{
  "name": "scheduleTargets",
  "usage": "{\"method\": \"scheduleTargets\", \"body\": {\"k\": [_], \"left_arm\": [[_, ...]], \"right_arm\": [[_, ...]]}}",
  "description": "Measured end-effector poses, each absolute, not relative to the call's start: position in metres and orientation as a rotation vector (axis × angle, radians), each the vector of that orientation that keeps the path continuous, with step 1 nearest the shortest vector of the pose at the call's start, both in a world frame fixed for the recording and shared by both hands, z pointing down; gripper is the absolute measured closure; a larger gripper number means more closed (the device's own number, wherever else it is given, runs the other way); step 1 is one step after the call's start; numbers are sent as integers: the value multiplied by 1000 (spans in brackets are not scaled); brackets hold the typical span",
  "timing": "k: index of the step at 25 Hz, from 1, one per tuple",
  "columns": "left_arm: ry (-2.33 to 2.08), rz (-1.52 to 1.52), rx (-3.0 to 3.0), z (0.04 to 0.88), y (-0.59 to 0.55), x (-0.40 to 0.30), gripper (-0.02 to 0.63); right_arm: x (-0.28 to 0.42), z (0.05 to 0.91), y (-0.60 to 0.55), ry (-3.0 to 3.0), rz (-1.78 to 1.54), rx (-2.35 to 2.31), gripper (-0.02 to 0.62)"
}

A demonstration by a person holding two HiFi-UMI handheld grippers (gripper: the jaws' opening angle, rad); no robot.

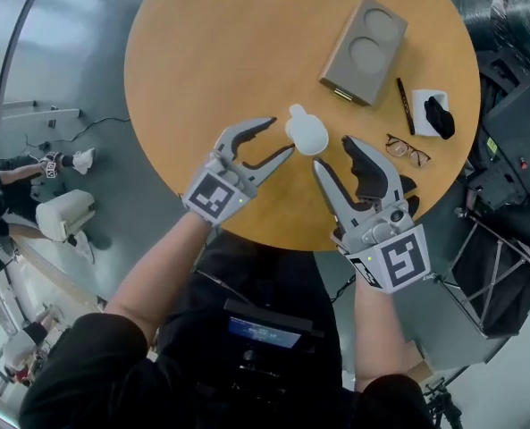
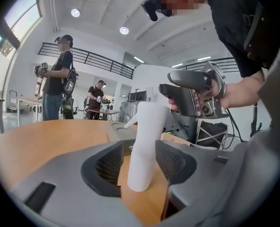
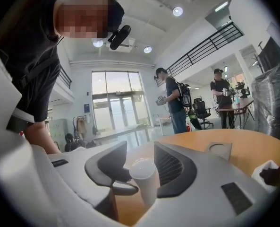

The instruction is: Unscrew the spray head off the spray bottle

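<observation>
A white spray bottle [image 1: 306,132] stands upright on the round wooden table [image 1: 202,61], near its front edge. My left gripper [image 1: 280,137] reaches it from the left and my right gripper [image 1: 332,152] from the right. In the left gripper view the bottle [image 2: 146,145] stands between the two dark pads with a gap on each side; my left gripper [image 2: 140,161] is open. In the right gripper view the bottle's rounded white top [image 3: 143,170] sits between the jaws, and my right gripper [image 3: 140,167] is open too. The spray nozzle [image 2: 130,123] points away to the left.
A tan box with two round recesses [image 1: 365,50] lies at the back right. A black pen [image 1: 405,105], a white card with a black object [image 1: 434,114] and a pair of glasses [image 1: 408,150] lie at the right edge. People stand far off in the room [image 2: 55,79].
</observation>
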State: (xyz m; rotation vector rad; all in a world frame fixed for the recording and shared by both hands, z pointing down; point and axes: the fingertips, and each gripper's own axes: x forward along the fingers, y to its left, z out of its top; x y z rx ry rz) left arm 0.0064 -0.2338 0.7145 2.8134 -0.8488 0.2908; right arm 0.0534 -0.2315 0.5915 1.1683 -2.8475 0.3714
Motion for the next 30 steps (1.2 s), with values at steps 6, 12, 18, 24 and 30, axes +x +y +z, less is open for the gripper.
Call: {"method": "scheduleTargets", "body": {"k": [6, 12, 18, 24, 30], "left_arm": [[-800, 365, 2860, 764, -232, 19, 293], [-753, 354, 2896, 794, -243, 44, 265], [-709, 379, 2917, 810, -249, 65, 259], [-678, 403, 2922, 817, -251, 74, 259], [-659, 441, 2939, 818, -257, 83, 291]], "right_arm": [[54, 624, -232, -2846, 363, 1178, 423], [58, 651, -230, -2831, 377, 1179, 419], [67, 664, -227, -2820, 411, 1192, 416], [71, 672, -226, -2807, 437, 1206, 416], [76, 675, -226, -2794, 440, 1225, 416]]}}
